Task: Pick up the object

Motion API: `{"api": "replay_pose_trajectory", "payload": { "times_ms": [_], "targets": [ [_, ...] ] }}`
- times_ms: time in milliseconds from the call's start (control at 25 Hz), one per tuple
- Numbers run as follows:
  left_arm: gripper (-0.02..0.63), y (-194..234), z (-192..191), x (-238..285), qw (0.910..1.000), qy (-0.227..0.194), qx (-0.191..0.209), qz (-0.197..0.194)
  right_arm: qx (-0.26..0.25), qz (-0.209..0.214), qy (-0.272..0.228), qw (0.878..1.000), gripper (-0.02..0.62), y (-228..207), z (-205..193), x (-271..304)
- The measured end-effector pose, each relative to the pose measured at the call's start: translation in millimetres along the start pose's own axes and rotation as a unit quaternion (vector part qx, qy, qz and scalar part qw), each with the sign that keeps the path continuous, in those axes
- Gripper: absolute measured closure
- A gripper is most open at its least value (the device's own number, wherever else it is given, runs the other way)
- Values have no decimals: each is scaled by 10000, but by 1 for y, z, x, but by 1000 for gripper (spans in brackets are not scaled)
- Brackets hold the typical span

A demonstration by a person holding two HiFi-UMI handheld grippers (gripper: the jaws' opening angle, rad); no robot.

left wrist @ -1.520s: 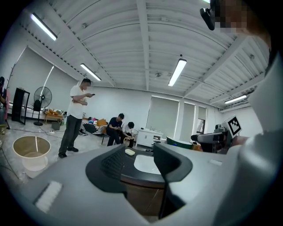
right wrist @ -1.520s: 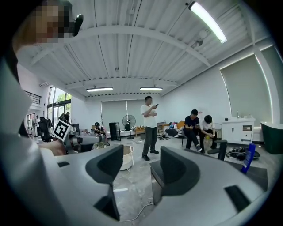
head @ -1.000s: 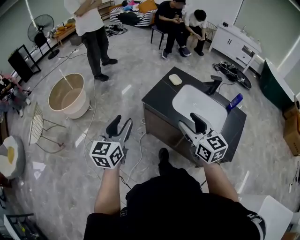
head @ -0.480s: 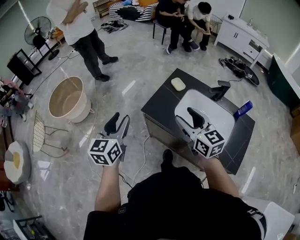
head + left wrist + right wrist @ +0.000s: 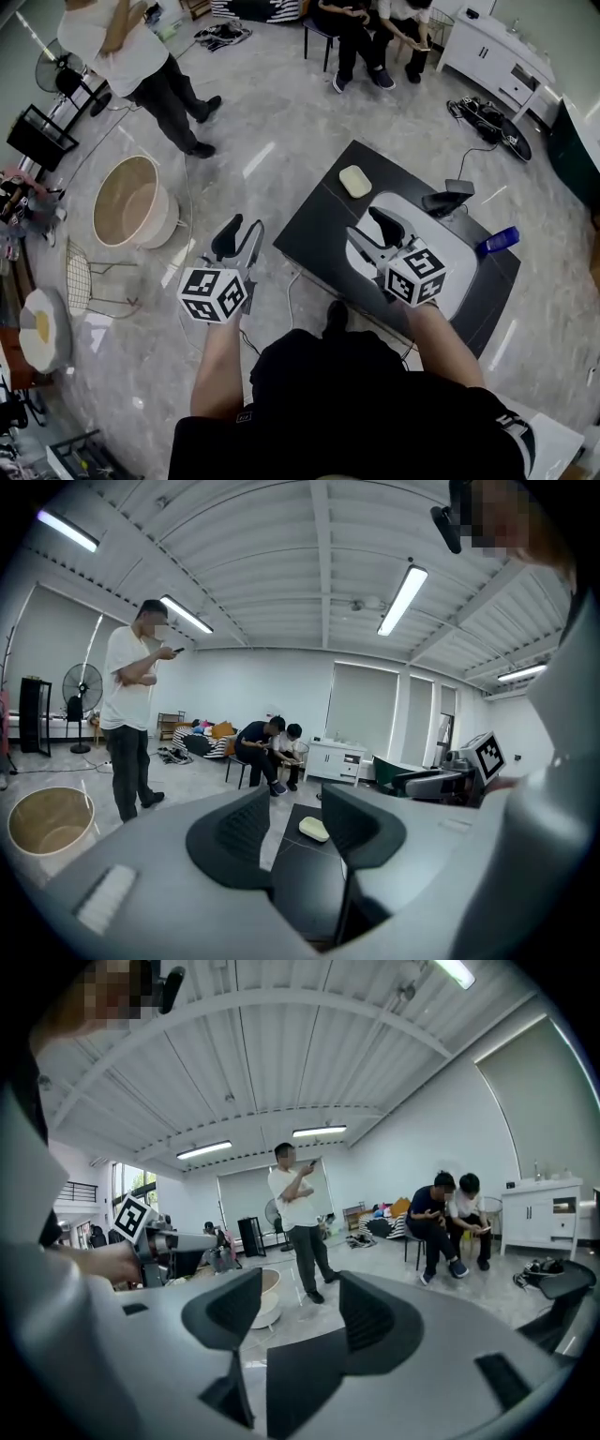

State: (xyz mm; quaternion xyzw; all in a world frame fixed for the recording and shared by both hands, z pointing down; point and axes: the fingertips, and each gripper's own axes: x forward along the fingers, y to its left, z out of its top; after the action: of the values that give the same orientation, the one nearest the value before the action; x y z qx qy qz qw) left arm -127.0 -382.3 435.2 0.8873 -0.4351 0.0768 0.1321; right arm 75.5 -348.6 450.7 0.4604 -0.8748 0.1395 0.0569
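Left gripper (image 5: 239, 242) off the near corner of the dark table (image 5: 314, 225), jaws apart, empty, just closed a little, right gripper (image 5: 373, 234) over the white basin (image 5: 455, 253), jaws apart, empty, pale oval object (image 5: 354, 180) on the tabletop ahead, clear of both.

Black short-sleeved top (image 5: 361, 398), seemingly a black shoe (image 5: 331, 317); grey, black-padded left claw (image 5: 241, 234) and right claw (image 5: 367, 228), white marker cubes (image 5: 214, 295).
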Motion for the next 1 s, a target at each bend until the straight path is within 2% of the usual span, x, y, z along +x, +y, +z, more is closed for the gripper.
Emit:
{"api": "replay_pose_trajectory", "payload": {
  "times_ms": [400, 840, 1000],
  "targets": [
    [428, 31, -8, 65, 9990, 249, -105, -364, 146, -376, 408, 9984, 333, -45, -15, 40],
    [436, 37, -25, 119, 9952, 551, -225, -773, 98, -552, 1331, 9895, 333, -96, -55, 85],
    [439, 40, -33, 132, 9940, 681, -283, -813, -40, -483, 1676, 9847, 333, -113, -70, 104]
  ]
}}
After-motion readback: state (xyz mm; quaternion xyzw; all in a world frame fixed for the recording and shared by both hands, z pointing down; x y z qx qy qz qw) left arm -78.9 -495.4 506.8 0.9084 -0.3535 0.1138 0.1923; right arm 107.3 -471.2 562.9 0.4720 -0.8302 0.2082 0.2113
